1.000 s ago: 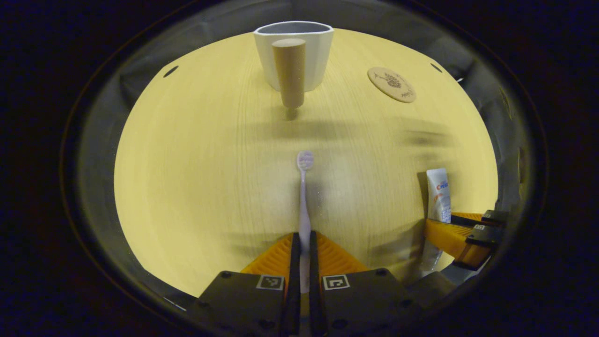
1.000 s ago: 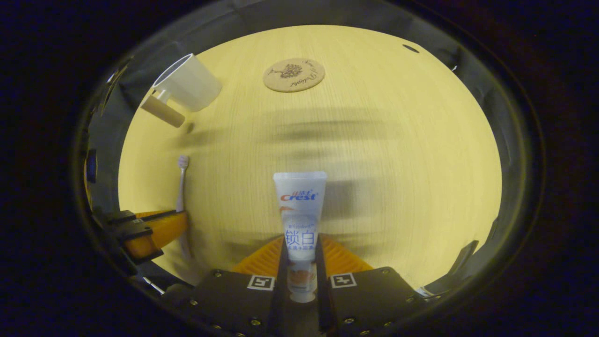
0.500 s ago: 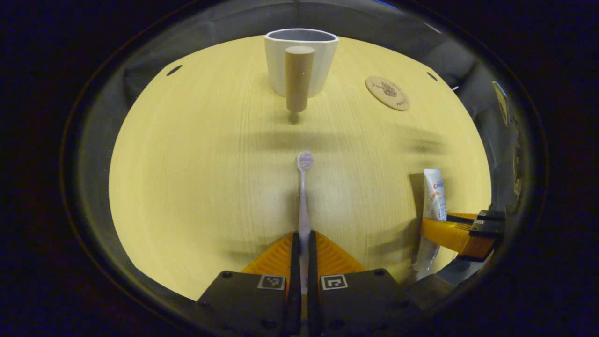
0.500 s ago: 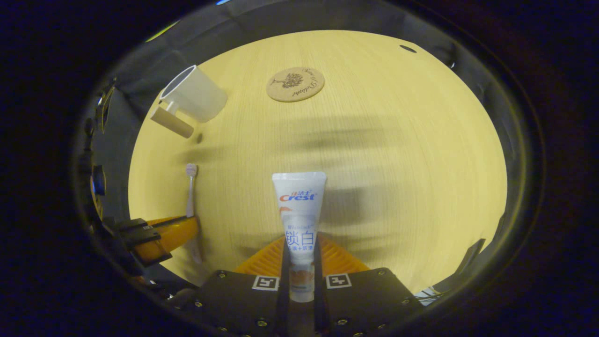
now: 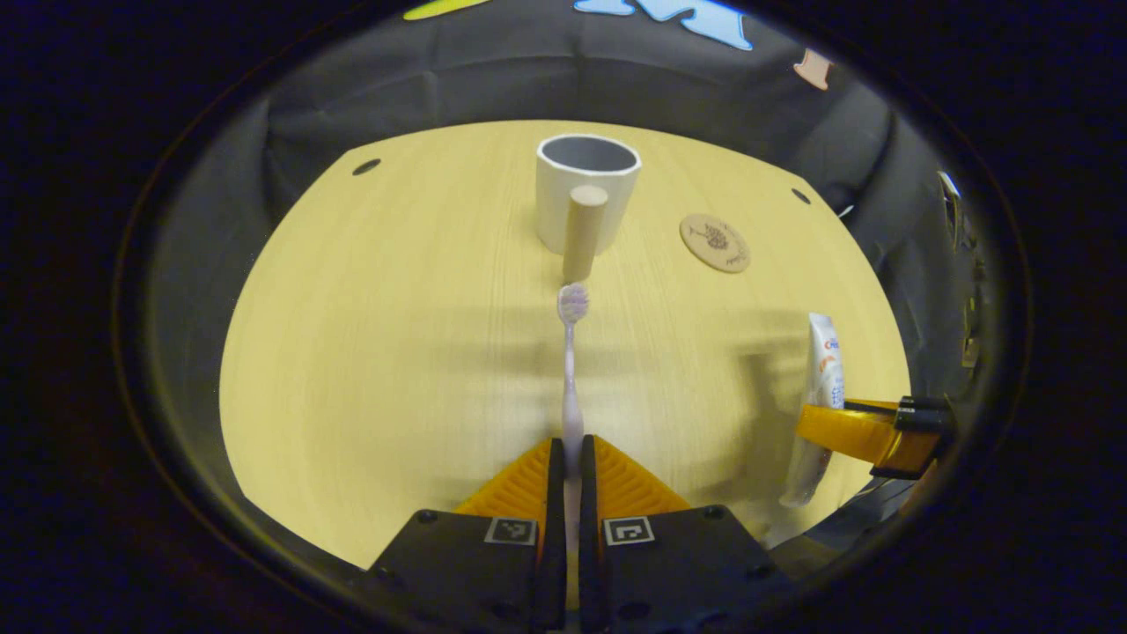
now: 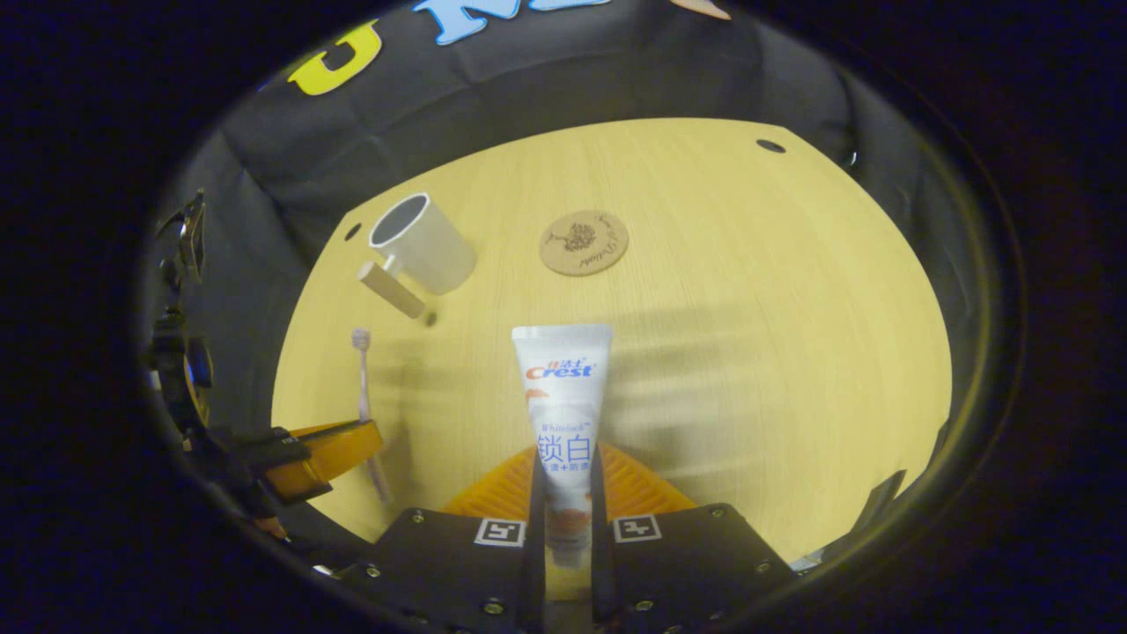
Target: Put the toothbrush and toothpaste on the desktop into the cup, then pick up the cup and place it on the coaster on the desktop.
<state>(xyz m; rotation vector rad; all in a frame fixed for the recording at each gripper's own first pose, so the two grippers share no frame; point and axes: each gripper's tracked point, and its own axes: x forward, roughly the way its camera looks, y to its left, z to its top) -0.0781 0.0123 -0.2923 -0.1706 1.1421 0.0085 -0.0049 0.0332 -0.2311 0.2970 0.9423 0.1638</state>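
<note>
The left gripper (image 5: 563,458) was closed on the toothbrush (image 5: 570,370), both fingers pressed against its handle, with the bristled head pointing forward toward the cup (image 5: 587,189). The right gripper (image 6: 563,475) was clamped on the toothpaste (image 6: 563,396), the tube standing out ahead of its fingers with the flat crimped end farthest away. Both items were held clear above the desktop (image 5: 370,352). The cup stood upright near the far edge of the desktop, its wooden handle (image 5: 583,231) turned toward the left gripper. The round coaster (image 5: 714,243) lay flat near the cup, apart from it, bare. In the left gripper view the right gripper appeared at the right edge with the tube; in the right gripper view the left gripper appeared at the lower left with the toothbrush
</note>
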